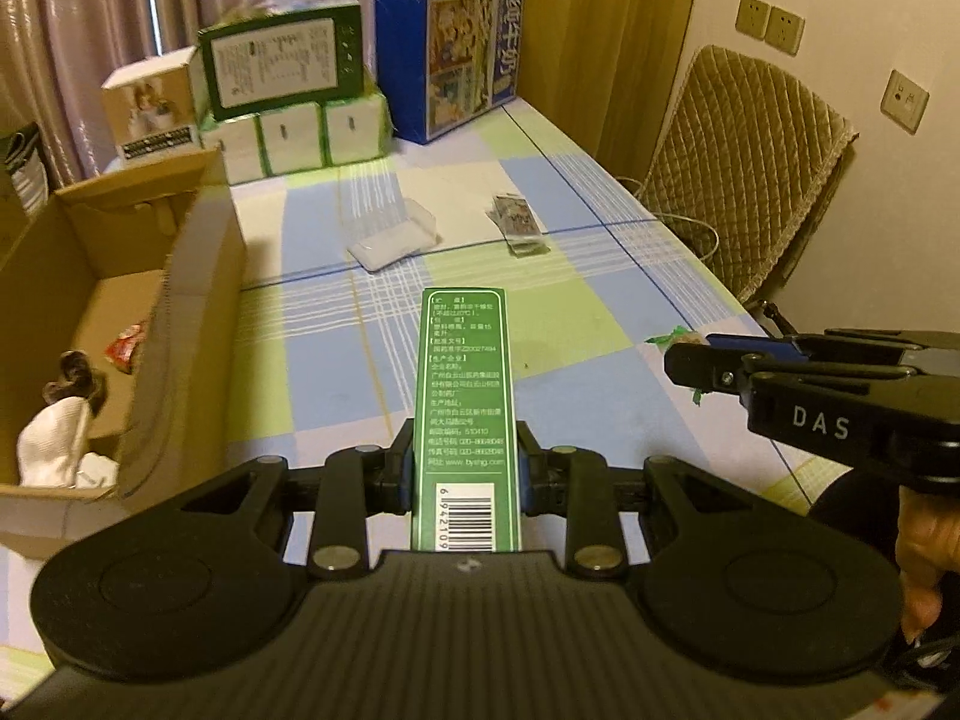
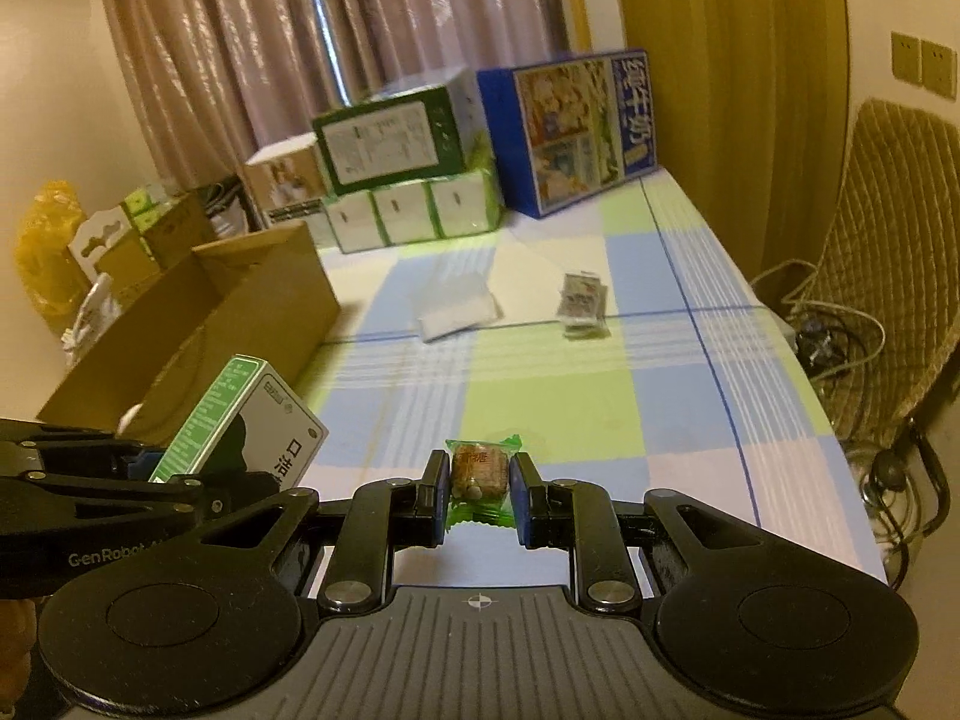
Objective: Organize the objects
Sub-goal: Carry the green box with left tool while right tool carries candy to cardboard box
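Cardboard box [image 1: 180, 276] cut off at the left edge of the left wrist view, its contents partly hidden by its wall, small print on green carton [image 1: 462, 396] too blurred to read, small packets [image 2: 581, 303] at mid-frame indistinct, chair [image 2: 894, 228] cropped at right edge

- The left gripper [image 1: 465, 468] is pointing forward over the table, its jaws pressing in on the two long sides of a green box [image 1: 465, 414].
- The box is sticking out ahead of the fingers [image 1: 401, 468], roughly level in the left wrist view and tilted up in the right one.
- The right gripper [image 2: 479, 483] is reaching forward low over the table, jaws pinching a snack [image 2: 478, 471] from both sides.
- The two grippers are sitting side by side, close but apart, each showing at the edge of the other's view.
- A hand [image 1: 921, 564] is gripping the right gripper's handle from below.
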`<state>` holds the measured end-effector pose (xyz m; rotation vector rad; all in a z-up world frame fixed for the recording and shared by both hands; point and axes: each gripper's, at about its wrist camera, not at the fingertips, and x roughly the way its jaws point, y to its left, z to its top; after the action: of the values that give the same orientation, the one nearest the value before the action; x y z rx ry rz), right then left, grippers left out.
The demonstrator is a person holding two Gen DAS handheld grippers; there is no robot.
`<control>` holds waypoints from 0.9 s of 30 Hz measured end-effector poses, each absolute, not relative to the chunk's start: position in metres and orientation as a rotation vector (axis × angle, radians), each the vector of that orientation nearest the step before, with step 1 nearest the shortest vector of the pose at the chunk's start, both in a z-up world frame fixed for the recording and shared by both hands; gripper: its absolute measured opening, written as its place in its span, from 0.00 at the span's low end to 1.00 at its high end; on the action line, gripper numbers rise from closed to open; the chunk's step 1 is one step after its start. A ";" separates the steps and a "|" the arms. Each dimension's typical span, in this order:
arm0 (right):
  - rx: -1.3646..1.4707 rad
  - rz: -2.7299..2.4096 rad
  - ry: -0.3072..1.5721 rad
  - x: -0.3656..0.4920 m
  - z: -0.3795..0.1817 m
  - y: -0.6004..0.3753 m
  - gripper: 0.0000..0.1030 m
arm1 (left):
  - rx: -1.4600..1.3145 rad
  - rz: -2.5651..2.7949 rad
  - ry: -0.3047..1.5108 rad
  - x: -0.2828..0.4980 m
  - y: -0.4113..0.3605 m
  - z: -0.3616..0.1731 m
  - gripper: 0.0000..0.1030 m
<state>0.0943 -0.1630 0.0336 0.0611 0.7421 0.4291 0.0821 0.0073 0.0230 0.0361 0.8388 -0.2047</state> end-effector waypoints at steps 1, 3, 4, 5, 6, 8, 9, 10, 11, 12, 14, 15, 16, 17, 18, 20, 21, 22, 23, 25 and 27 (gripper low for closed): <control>0.059 0.434 0.738 0.091 0.036 -0.161 0.18 | 0.032 -0.200 0.836 0.078 0.009 0.025 0.24; 0.054 0.444 0.731 0.085 0.040 -0.158 0.18 | 0.029 -0.190 0.829 0.071 0.013 0.028 0.24; 0.051 0.450 0.727 0.082 0.042 -0.157 0.18 | 0.029 -0.183 0.826 0.067 0.015 0.031 0.24; 0.046 0.457 0.724 0.079 0.044 -0.155 0.18 | 0.028 -0.178 0.823 0.063 0.017 0.032 0.24; 0.042 0.463 0.720 0.077 0.045 -0.153 0.18 | 0.027 -0.173 0.819 0.060 0.019 0.034 0.24; 0.032 0.476 0.716 0.073 0.047 -0.149 0.18 | 0.024 -0.162 0.808 0.052 0.023 0.038 0.24; 0.025 0.484 0.714 0.071 0.049 -0.145 0.18 | 0.021 -0.157 0.802 0.049 0.026 0.040 0.24; 0.018 0.491 0.713 0.070 0.049 -0.142 0.18 | 0.018 -0.152 0.797 0.045 0.028 0.041 0.24; 0.012 0.499 0.712 0.068 0.050 -0.139 0.18 | 0.014 -0.148 0.792 0.042 0.031 0.043 0.24; 0.007 0.506 0.710 0.067 0.051 -0.136 0.18 | 0.011 -0.143 0.789 0.040 0.034 0.044 0.24; -0.003 0.522 0.708 0.065 0.052 -0.127 0.18 | 0.006 -0.133 0.783 0.035 0.041 0.047 0.24; -0.007 0.529 0.708 0.064 0.053 -0.123 0.18 | 0.005 -0.130 0.782 0.033 0.043 0.048 0.24; -0.010 0.538 0.708 0.063 0.054 -0.118 0.18 | 0.001 -0.125 0.779 0.031 0.048 0.049 0.24; -0.014 0.550 0.705 0.062 0.055 -0.112 0.18 | -0.003 -0.122 0.777 0.030 0.052 0.051 0.24; -0.018 0.560 0.702 0.062 0.057 -0.107 0.18 | -0.006 -0.118 0.775 0.029 0.056 0.052 0.24; -0.030 0.582 0.693 0.061 0.060 -0.095 0.18 | -0.014 -0.107 0.771 0.026 0.066 0.055 0.24; -0.035 0.592 0.689 0.060 0.061 -0.090 0.18 | -0.017 -0.098 0.770 0.025 0.071 0.056 0.24; -0.041 0.602 0.686 0.060 0.062 -0.084 0.18 | -0.019 -0.088 0.767 0.023 0.077 0.058 0.24; -0.047 0.612 0.684 0.059 0.062 -0.079 0.18 | -0.021 -0.079 0.763 0.022 0.082 0.060 0.24; -0.060 0.631 0.684 0.058 0.062 -0.068 0.18 | -0.021 -0.054 0.754 0.017 0.095 0.064 0.24; -0.070 0.649 0.684 0.056 0.063 -0.059 0.18 | -0.020 -0.033 0.746 0.015 0.107 0.069 0.24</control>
<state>0.0563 -0.0588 0.0628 -0.0698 0.6842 0.6489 0.0149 0.1072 0.0689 -0.0202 0.7464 -0.0333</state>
